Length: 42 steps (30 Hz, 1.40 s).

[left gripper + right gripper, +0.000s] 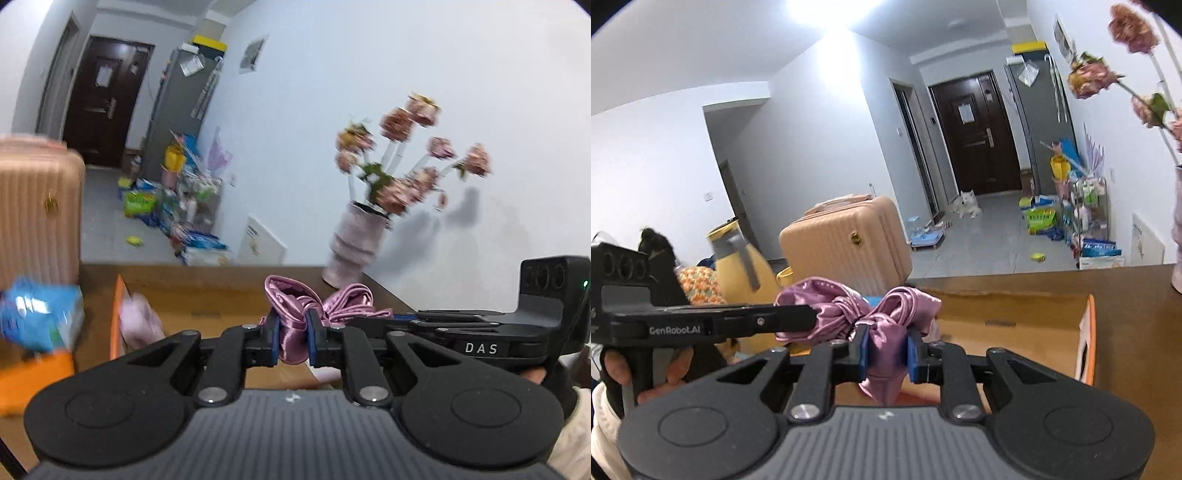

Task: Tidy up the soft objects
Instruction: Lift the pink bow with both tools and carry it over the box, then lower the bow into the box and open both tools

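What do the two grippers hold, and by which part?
Both hold the pink satin cloth: the left gripper and the right gripper each pinch a bunched fold.

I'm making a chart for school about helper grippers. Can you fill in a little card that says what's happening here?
held thing: shiny pink satin cloth, bunched up
left gripper: shut on the cloth
right gripper: shut on the cloth too
below: open brown cardboard box with orange edge
nearby: pale pink ribbed vase of pink flowers on the brown table
background: pink ribbed suitcase
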Available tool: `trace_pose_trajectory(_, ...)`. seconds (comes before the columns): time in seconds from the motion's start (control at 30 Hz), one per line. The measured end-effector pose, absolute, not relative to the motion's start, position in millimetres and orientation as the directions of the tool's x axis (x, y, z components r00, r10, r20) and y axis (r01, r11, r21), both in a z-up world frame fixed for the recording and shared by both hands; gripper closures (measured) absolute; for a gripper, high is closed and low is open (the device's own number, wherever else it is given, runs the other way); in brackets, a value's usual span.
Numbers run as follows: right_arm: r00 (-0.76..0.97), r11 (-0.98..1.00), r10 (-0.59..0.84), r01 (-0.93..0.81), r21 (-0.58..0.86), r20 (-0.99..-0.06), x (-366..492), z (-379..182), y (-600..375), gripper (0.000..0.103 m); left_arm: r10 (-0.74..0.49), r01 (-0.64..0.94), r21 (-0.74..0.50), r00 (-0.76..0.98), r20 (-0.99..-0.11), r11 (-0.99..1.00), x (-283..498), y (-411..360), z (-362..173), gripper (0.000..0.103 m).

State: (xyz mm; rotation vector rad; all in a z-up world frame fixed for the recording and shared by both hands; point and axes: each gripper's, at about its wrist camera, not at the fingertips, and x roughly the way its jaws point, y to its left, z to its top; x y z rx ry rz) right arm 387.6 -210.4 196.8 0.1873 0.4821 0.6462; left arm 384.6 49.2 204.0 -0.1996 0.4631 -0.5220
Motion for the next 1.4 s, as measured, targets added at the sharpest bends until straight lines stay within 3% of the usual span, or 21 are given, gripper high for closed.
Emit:
trace_pose_trajectory(0.3, 0.674, 0.823, 0.568, -0.462, 0.330, -0.472, 538, 196, -176, 0.084, -0.433, 0.317, -0.304, 0.755, -0.493, 0.898, 530, 61, 194, 0.089)
trace_pose_trajectory(0.53, 0.600, 0.863, 0.502, -0.389, 0.321, -0.623, 631, 121, -133, 0.084, -0.331, 0.188, -0.281, 0.680, -0.655, 0.941, 625, 75, 119, 0.089)
trace_pose_trajectory(0.8, 0.498, 0.882, 0.466, -0.322, 0.343, -0.732, 676, 55, -110, 0.084, -0.260, 0.174, -0.194, 0.587, -0.767, 0.965, 662, 73, 60, 0.088)
trace_pose_trajectory(1.0, 0.460, 0.886, 0.457, -0.315, 0.341, -0.761, 684, 34, -105, 0.079, -0.241, 0.176, -0.168, 0.605, -0.759, 0.970, 659, 76, 56, 0.085)
trace_pose_trajectory(1.13, 0.461, 0.897, 0.432, -0.311, 0.314, -0.775, 686, 36, -105, 0.071, -0.239, 0.171, -0.170, 0.598, -0.765, 0.971, 658, 76, 57, 0.084)
trace_pose_trajectory(1.17, 0.466, 0.904, 0.416, -0.308, 0.297, -0.781, 686, 38, -104, 0.065, -0.237, 0.166, -0.171, 0.595, -0.768, 0.971, 658, 76, 58, 0.082)
trace_pose_trajectory(1.23, 0.479, 0.914, 0.392, -0.298, 0.274, -0.786, 685, 46, -103, 0.059, -0.230, 0.143, -0.179, 0.602, -0.765, 0.973, 658, 76, 64, 0.063)
trace_pose_trajectory(1.4, 0.523, 0.908, 0.408, -0.321, 0.270, -0.748, 664, 80, -111, 0.054, -0.201, 0.123, -0.159, 0.634, -0.747, 0.980, 641, 79, 91, 0.060)
